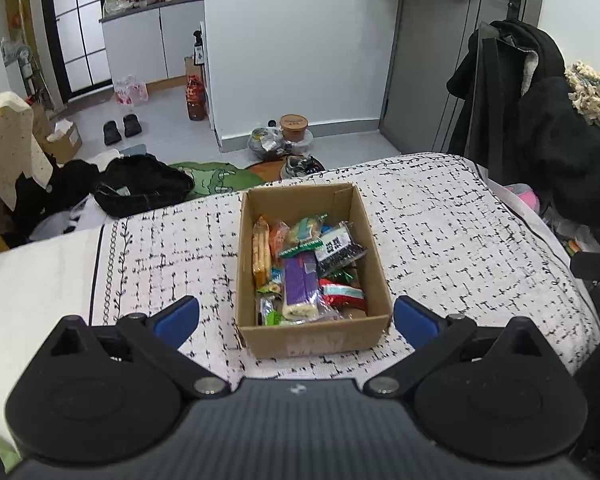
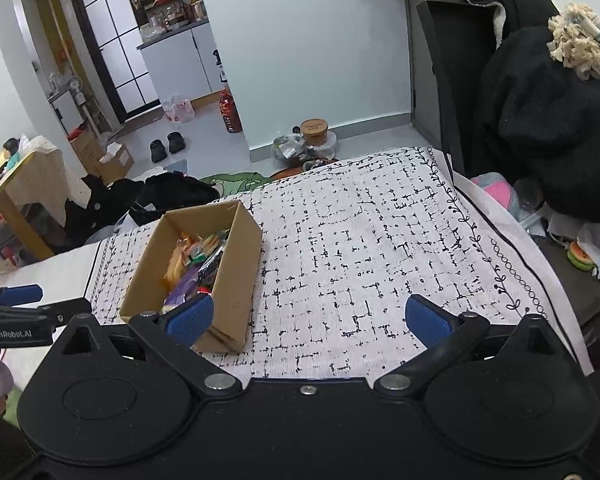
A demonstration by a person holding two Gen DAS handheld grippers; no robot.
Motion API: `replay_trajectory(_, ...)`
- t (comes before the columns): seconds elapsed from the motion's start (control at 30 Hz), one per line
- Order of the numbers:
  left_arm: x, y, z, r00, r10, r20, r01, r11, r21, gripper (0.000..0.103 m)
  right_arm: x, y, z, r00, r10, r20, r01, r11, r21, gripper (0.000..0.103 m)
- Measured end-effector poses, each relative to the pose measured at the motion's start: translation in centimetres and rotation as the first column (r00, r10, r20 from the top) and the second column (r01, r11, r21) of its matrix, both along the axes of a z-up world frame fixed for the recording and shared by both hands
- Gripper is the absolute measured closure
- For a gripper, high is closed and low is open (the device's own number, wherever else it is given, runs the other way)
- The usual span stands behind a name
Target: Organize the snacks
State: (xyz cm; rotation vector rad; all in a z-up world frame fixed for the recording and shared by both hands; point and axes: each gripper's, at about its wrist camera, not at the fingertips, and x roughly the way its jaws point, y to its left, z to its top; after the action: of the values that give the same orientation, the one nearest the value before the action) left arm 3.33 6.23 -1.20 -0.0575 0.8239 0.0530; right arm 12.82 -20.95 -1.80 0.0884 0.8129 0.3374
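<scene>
An open cardboard box [image 1: 364,224] stands on a white cloth with black marks [image 1: 460,232]. It holds several wrapped snacks, among them a purple pack [image 1: 298,284], an orange cracker pack [image 1: 261,250] and a black-and-white pack [image 1: 340,250]. My left gripper [image 1: 296,318] is open and empty, its blue pads either side of the box's near wall. In the right wrist view the box [image 2: 236,280] is at the left. My right gripper [image 2: 308,318] is open and empty over the cloth [image 2: 380,240], its left pad [image 2: 190,316] in front of the box's near corner.
The cloth-covered surface ends at a far edge above the floor, where black bags [image 1: 144,186], a green mat [image 1: 220,178] and shoes [image 1: 300,166] lie. Dark clothes [image 1: 540,120] hang at the right. A small table [image 2: 24,184] stands at the left.
</scene>
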Motion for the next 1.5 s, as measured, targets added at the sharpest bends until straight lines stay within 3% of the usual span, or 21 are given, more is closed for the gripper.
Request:
replay_trajectory(0.5,-2.9,-0.5,1.6,0.999,0.035,0.003,-0.035,0.999,-0.014,0.0,-2.5,-0.5,1.0,0.998,0.059,-0.004,-0.059,0.998,0.006,0.0)
replay_trajectory(0.8,-4.1,-1.0,2.3,1.0,0.019,0.02,-0.018,1.0,-0.013,0.0,-3.6,-0.7,1.9,0.995,0.093,0.037,-0.093,0.996,0.009,0.0)
replay_trajectory(1.5,-4.3,-1.2,2.3,0.999,0.046,0.007,-0.046,0.999,-0.014,0.0,-3.9,-1.2,2.1,0.996,0.074,0.051,-0.074,0.997,0.009,0.0)
